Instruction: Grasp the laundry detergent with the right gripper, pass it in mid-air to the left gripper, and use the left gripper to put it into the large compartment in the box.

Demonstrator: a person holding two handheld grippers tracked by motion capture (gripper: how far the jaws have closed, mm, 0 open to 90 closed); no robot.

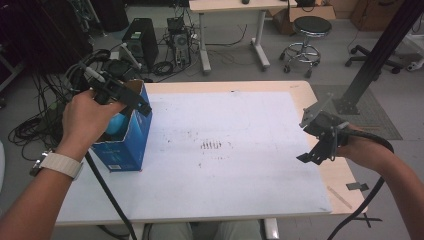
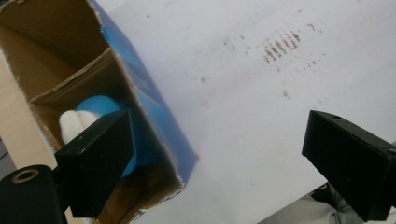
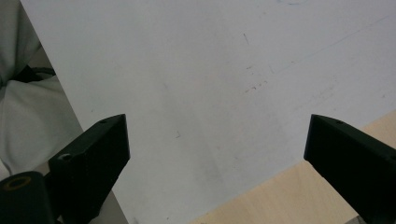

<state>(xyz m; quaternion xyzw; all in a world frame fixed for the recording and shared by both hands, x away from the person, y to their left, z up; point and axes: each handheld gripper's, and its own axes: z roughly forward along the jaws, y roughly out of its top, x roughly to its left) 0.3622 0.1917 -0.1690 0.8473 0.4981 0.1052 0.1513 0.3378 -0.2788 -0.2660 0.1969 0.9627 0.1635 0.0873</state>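
Note:
An open-topped blue cardboard box [image 1: 127, 145] stands upright near the left edge of the white table [image 1: 240, 175]. Inside it lies a light blue object [image 1: 116, 124]. My left gripper [image 1: 135, 102] hovers over the box's open top, jaws wide apart. In the left gripper view one jaw hangs over the box interior [image 2: 70, 56], above the blue object [image 2: 100, 105] with its white part [image 2: 72, 123]. The other jaw is over bare table, and my left gripper [image 2: 219, 128] pinches nothing. My right gripper [image 1: 305, 140] is open by the table's right edge, and my right gripper [image 3: 217, 126] has nothing between its jaws.
A patch of dark marks [image 1: 211, 145] sits mid-table. The wooden tabletop edge [image 3: 280, 196] shows under the white sheet at the right. On the floor beyond are a computer tower [image 1: 141, 40], cables, a stool [image 1: 305, 37] and a black post [image 1: 375, 55].

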